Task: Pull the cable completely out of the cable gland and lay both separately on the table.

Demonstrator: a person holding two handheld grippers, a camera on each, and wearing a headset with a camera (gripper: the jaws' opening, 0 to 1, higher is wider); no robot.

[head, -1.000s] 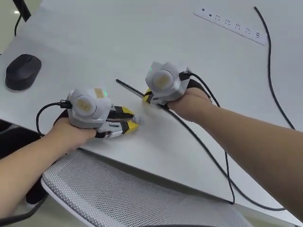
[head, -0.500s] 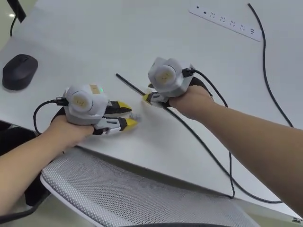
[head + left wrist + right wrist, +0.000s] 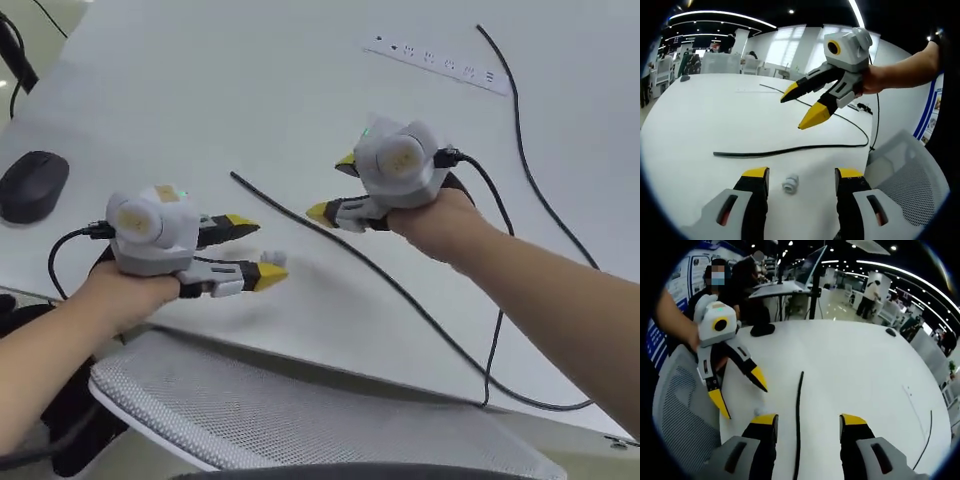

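Yellow-tipped left claw and right claw gape wide, empty; white cable gland lies on the desk between the left tips, black cable apart at 12 o'clock; head view adds a mouse

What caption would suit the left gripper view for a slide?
Open left gripper facing the white cable gland, apart from the black cable on the table; open right gripper beyond.

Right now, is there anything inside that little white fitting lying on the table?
No cable runs into the cable gland; the black cable lies apart from it on the white table. Its bore is too small to see into.
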